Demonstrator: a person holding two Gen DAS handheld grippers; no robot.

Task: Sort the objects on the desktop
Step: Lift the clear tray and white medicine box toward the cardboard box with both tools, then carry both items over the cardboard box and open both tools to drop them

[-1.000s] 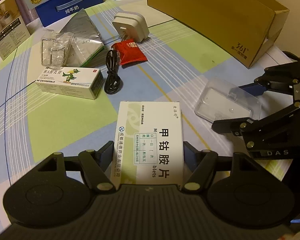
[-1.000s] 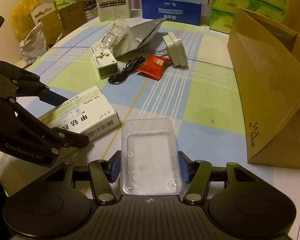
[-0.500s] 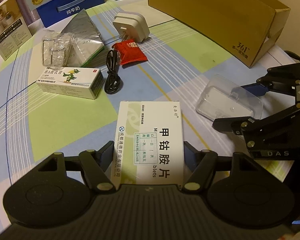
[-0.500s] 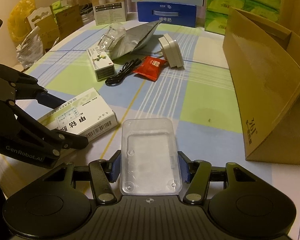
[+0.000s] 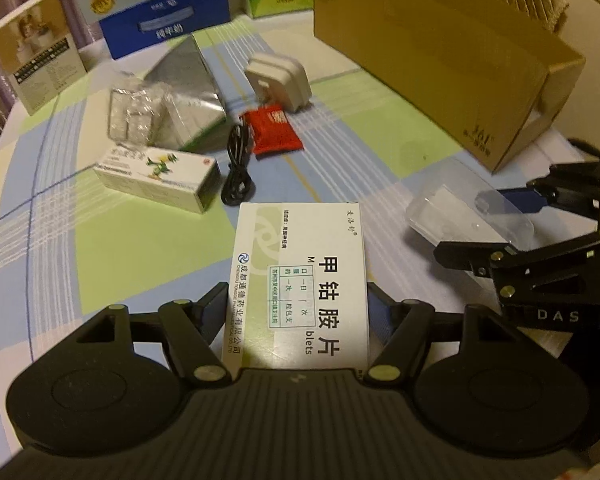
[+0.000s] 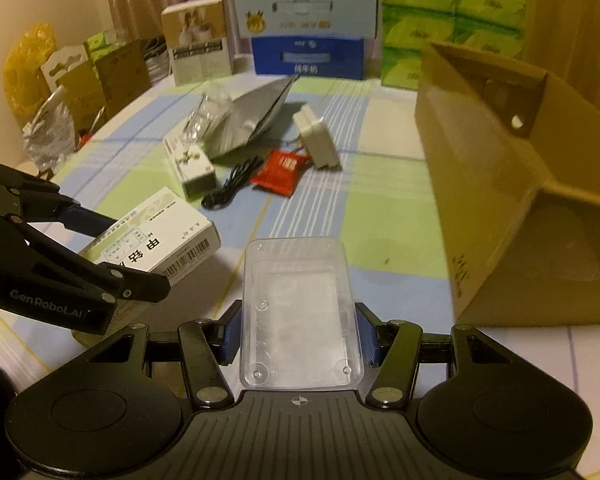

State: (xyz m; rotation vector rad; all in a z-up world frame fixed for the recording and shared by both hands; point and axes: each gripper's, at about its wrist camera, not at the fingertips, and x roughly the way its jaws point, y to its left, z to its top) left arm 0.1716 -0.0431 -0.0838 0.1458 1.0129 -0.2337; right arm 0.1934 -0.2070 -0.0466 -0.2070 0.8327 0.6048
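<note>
Both tongs are loaded and raised above the checked desk point(image 6: 380, 216), and the open cardboard box point(image 6: 508, 184) stands at the right of the scene, beyond them. The right tongs point(image 6: 298, 334) are clenched on a clear plastic case point(image 6: 298, 312), gripped across its short sides, its long axis running straight ahead; the box's wall is just to its right, so this hand is the nearer one, and the coming move appears to turn on carrying the case rightward over that rim. The left tongs point(image 5: 296, 312) are clenched on a white medicine box point(image 5: 300, 280), also held lengthwise, pointing away; the cardboard box lies far right of it, past the other hand. On the far desk remain a smaller medicine carton point(image 5: 156, 178), black cable point(image 5: 236, 172), red sachet point(image 5: 274, 130), white charger point(image 5: 278, 82) and silver pouch point(image 5: 188, 92).
</note>
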